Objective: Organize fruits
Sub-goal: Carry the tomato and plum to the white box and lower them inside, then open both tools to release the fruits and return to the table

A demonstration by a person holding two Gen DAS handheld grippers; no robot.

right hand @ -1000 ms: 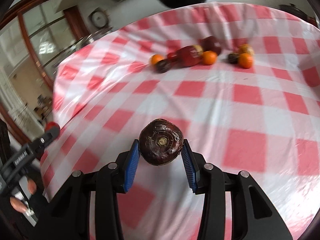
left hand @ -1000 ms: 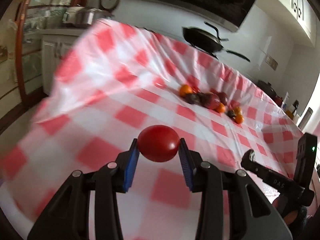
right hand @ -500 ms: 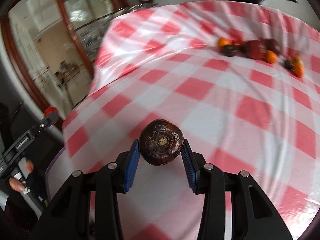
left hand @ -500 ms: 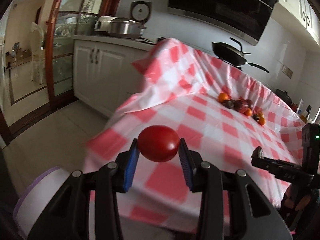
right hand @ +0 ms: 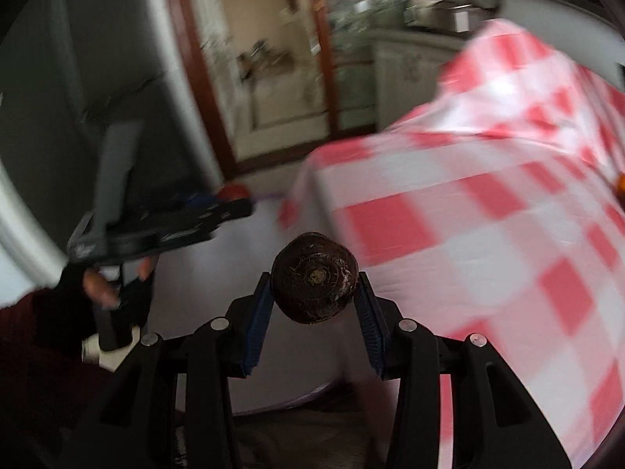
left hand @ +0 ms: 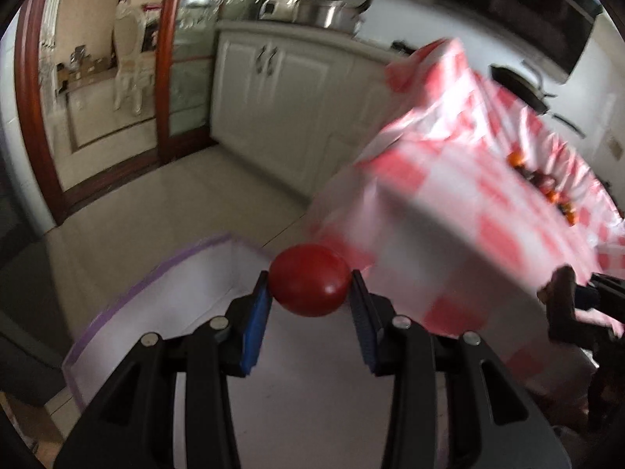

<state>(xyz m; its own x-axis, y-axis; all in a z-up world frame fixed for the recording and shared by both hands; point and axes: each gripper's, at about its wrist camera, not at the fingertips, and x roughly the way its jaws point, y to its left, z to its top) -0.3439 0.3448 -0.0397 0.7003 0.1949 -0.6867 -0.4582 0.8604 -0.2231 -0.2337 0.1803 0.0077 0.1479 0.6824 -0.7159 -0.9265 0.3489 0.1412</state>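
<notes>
- Your left gripper (left hand: pixel 310 293) is clamped on the red tomato (left hand: pixel 309 279), pinched between both blue pads.
- Your right gripper (right hand: pixel 314 295) is clamped on the dark brown fruit (right hand: pixel 315 277), likewise at the pad tips.

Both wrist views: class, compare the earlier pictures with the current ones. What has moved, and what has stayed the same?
Both tongs swung away from the checked table toward the white bin beside it; the fruit pile is now far off. Unchanged: the left tongs stay clamped on the tomato, the right tongs on the dark fruit.
</notes>
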